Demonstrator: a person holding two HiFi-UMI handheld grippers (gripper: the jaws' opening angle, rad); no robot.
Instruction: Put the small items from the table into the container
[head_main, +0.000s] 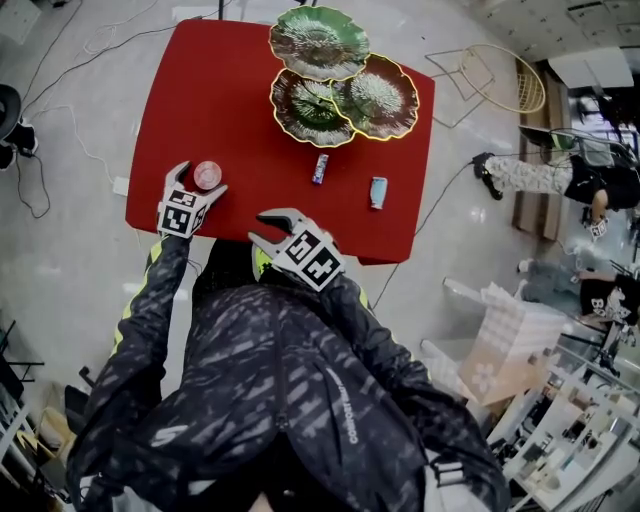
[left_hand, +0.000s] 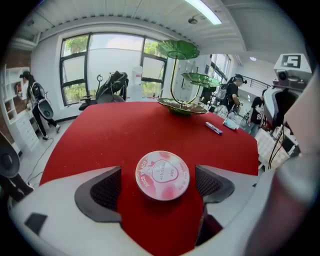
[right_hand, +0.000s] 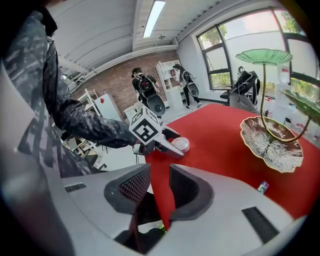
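Left tongs (head_main: 200, 182) wide open, straddling round pink-lidded cup (left_hand: 162, 175), not touching it, 8 o'clock on red surface (head_main: 220, 90). Right tongs (right_hand: 160, 176) slightly parted, empty. Risk: off-centre closing squirts cup off near edge.

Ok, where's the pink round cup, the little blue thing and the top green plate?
pink round cup (left_hand: 162, 175), left gripper view, middle of its lid.
little blue thing (head_main: 378, 192), head view, its middle.
top green plate (head_main: 320, 42), head view, its bare middle.
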